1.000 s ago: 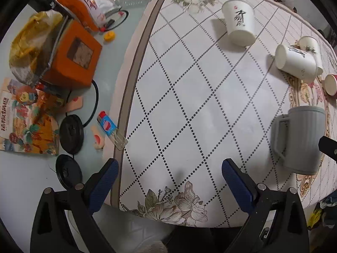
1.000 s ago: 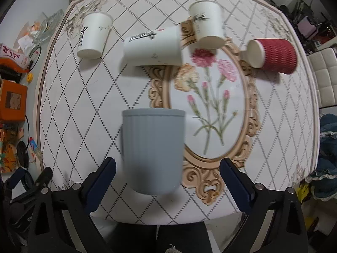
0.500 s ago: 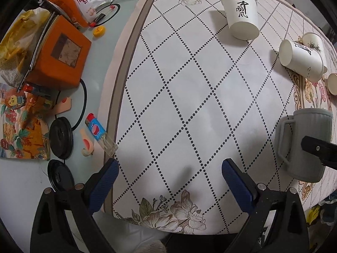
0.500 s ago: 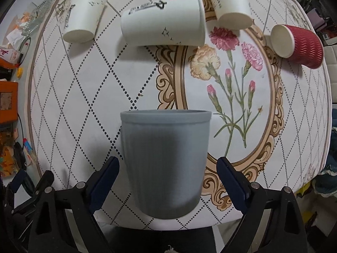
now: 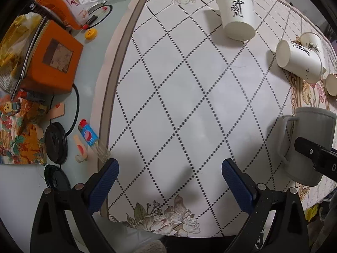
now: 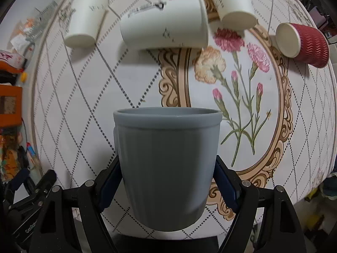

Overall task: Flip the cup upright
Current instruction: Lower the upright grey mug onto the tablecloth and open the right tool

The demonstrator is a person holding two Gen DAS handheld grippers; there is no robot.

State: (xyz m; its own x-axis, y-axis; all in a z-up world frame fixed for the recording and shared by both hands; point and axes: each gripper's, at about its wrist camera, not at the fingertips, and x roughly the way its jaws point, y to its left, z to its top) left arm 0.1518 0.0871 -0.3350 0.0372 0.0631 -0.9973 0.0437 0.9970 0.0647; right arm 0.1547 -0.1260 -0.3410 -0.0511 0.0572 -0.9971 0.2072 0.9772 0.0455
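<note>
A grey ribbed mug (image 6: 167, 168) stands upside down on the tablecloth, its rim on the cloth and its base toward me. My right gripper (image 6: 167, 182) has its blue pads against both sides of the mug near the base. In the left wrist view the same mug (image 5: 311, 141) shows at the right with its handle facing left, and one black finger of the right gripper (image 5: 316, 158) lies across it. My left gripper (image 5: 169, 181) is open and empty above the near edge of the cloth.
A white paper cup (image 6: 164, 23) lies on its side beyond the mug. Two white cups (image 6: 86, 23) (image 6: 231, 2) stand inverted and a red cup (image 6: 303, 44) lies on its side. Left of the cloth are an orange box (image 5: 50, 63), black lids (image 5: 55, 143) and a small bottle (image 5: 92, 141).
My right gripper has moved in toward the grey mug and narrowed from wide open until its pads sit against the mug's sides. The left gripper has drifted slightly and stays open.
</note>
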